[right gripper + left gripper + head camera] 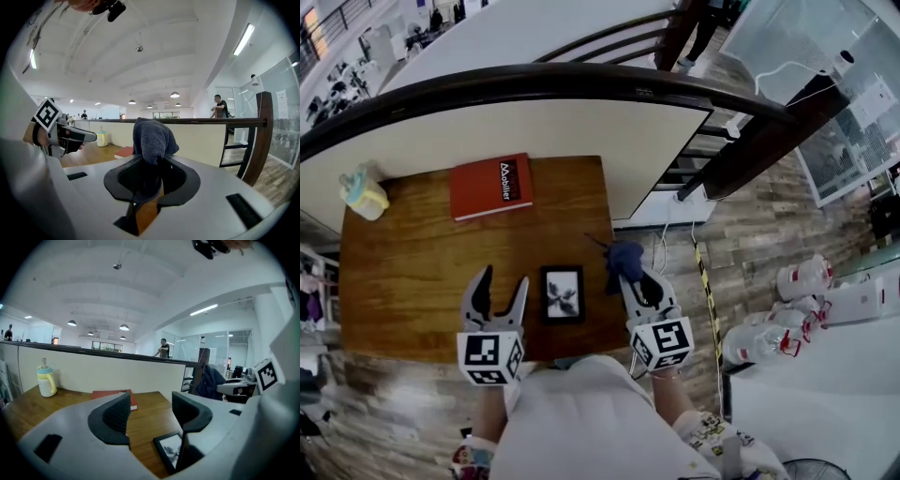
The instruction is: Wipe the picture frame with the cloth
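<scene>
Small black picture frame (562,293) lay flat near the front edge of the brown wooden tabletop (403,272), between the two grippers and touched by neither.

Dark blue-grey microfibre cloth (151,136) was pinched in the right gripper (628,281), jaws closed on it, with a bunched wad standing out past the tips. It was held just right of the frame, near the tabletop's edge, and was not on the picture as far as I could tell.

Left gripper (502,281) stood just left of the frame, jaws apart, only bare wood between them.

Judgement: cloth in hand, wiping not yet begun. Left to do: bring the cloth onto the frame and pass it over face and border, perhaps with the left gripper steadying.

Further back lay a flat red book (491,186). A pale bottle with a yellow-green top (362,192) stood at the far left corner. Both were well apart from the frame.
</scene>
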